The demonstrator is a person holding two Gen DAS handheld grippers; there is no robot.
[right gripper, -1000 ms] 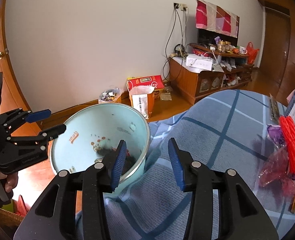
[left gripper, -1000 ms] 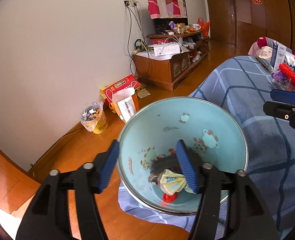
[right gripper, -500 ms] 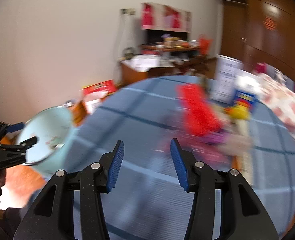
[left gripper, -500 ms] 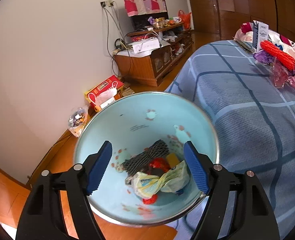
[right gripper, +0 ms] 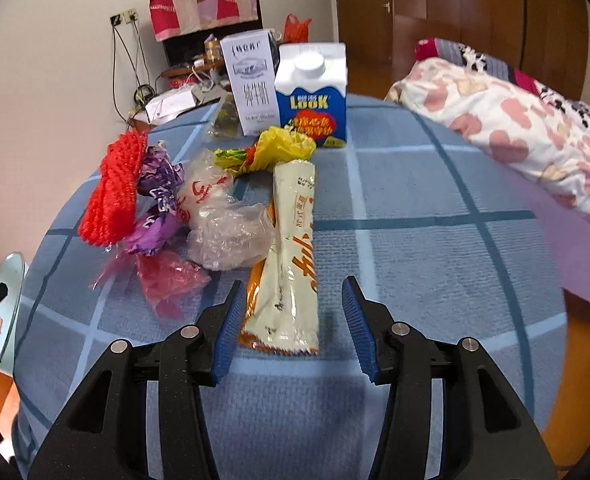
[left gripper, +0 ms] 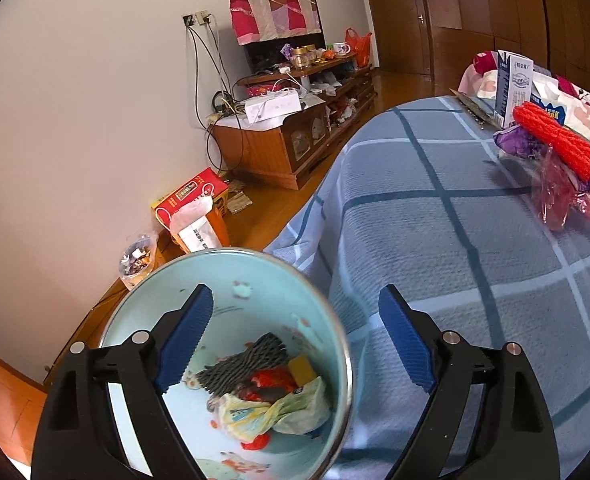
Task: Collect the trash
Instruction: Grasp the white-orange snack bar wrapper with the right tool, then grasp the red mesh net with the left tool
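Jaws of the right gripper (right gripper: 291,324) stand wide and empty around the near end of the long cream plastic snack wrapper (right gripper: 291,256), so lower squarely before closing.

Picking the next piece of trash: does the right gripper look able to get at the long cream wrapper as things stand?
Probably yes. The right gripper is open, the long cream wrapper lies flat on the bedspread between its fingers' line, nothing covering its near end.
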